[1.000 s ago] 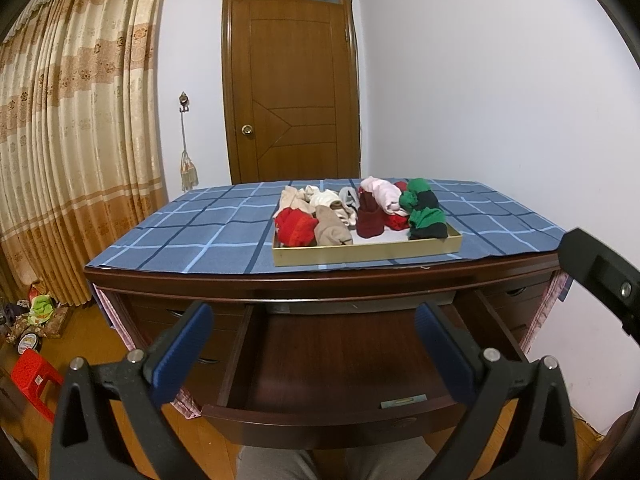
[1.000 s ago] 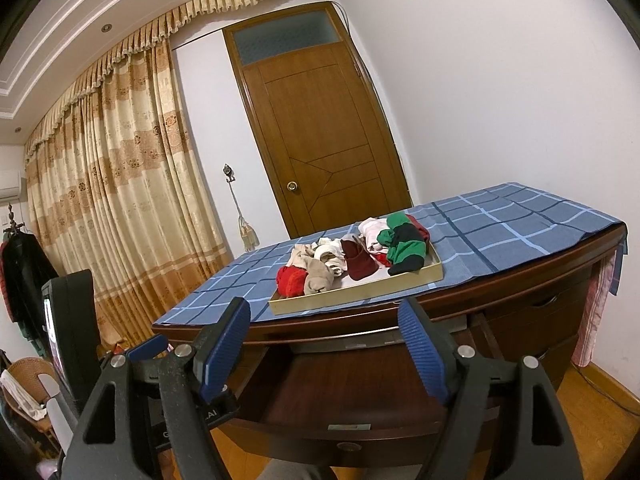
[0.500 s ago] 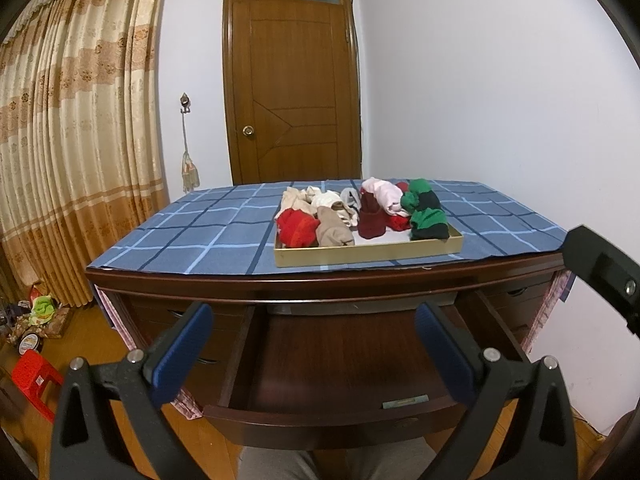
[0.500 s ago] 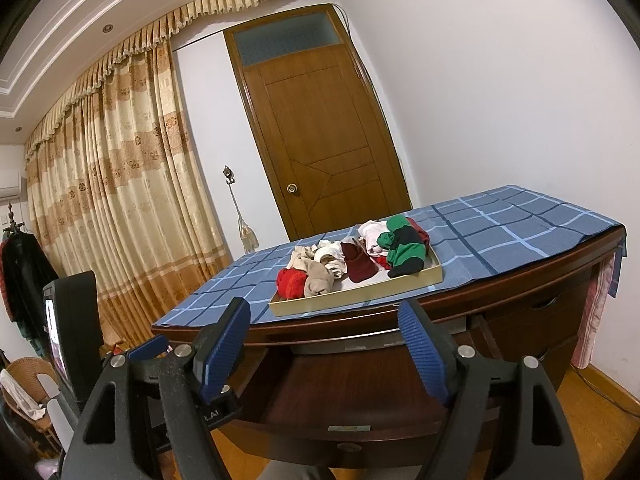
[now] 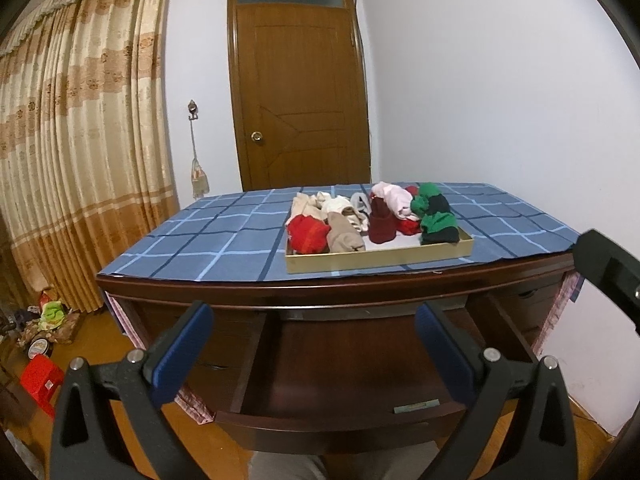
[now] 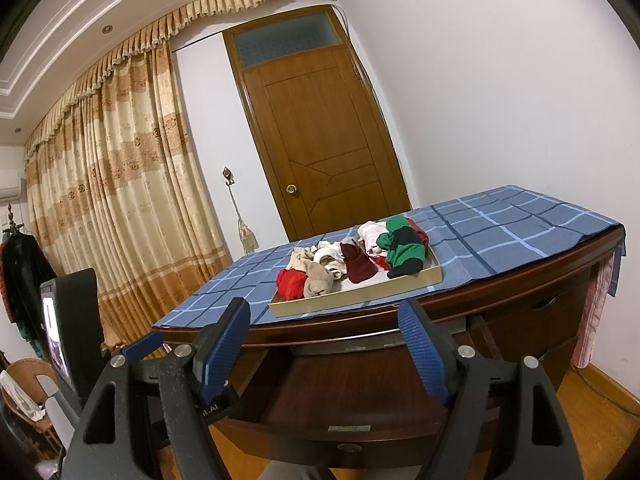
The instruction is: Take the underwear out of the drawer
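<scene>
The desk's middle drawer [image 5: 352, 364] is pulled out, and the part of its inside that shows is bare dark wood. On the desk top a shallow beige tray [image 5: 380, 258] holds a heap of rolled underwear [image 5: 372, 220] in red, beige, white, maroon, pink and green. My left gripper [image 5: 313, 312] hovers open in front of the drawer with nothing between its blue pads. In the right wrist view the drawer [image 6: 352, 384], tray [image 6: 360, 298] and underwear [image 6: 352, 256] appear again. My right gripper [image 6: 323, 308] is also open and empty, short of the drawer front.
A blue checked cloth [image 5: 208, 240] covers the desk top. Side drawers [image 6: 540, 308] are closed. A wooden door [image 5: 304, 104] stands behind the desk, curtains [image 5: 80, 160] to the left, a white wall to the right. A red stool [image 5: 40, 380] and clutter sit on the floor at left.
</scene>
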`<state>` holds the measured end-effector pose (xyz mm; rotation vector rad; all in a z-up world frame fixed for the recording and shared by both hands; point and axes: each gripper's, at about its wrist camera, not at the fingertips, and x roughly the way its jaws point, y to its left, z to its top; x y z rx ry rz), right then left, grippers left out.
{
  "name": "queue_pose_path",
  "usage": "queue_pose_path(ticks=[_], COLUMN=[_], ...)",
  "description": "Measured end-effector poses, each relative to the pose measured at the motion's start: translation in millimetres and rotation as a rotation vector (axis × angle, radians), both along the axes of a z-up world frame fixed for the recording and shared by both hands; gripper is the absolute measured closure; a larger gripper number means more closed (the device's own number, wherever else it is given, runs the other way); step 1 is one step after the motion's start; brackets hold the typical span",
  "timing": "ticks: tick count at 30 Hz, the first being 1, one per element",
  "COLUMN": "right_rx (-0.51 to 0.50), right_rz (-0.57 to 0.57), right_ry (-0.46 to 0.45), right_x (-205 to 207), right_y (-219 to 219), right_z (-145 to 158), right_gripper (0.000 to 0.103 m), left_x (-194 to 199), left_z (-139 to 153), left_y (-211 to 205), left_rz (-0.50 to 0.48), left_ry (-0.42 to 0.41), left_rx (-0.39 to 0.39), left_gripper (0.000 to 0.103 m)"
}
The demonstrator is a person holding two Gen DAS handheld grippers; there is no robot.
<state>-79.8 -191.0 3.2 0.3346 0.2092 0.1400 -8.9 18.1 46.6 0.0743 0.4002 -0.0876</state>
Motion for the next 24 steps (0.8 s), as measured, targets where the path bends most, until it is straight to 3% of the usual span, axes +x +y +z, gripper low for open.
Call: queue_pose_path(ticks=[24], right_rx=[0.001], right_rz=[-0.014], right_ry=[0.006], right_x=[-4.1], right_y=[-0.6], right_z=[1.2], right_gripper=[0.024], left_x=[-3.6], left_z=[2.6], left_y=[-6.6], left_rz=[-0.019], left_ry=[-0.025], left_rx=[0.006], left_gripper=[0.000])
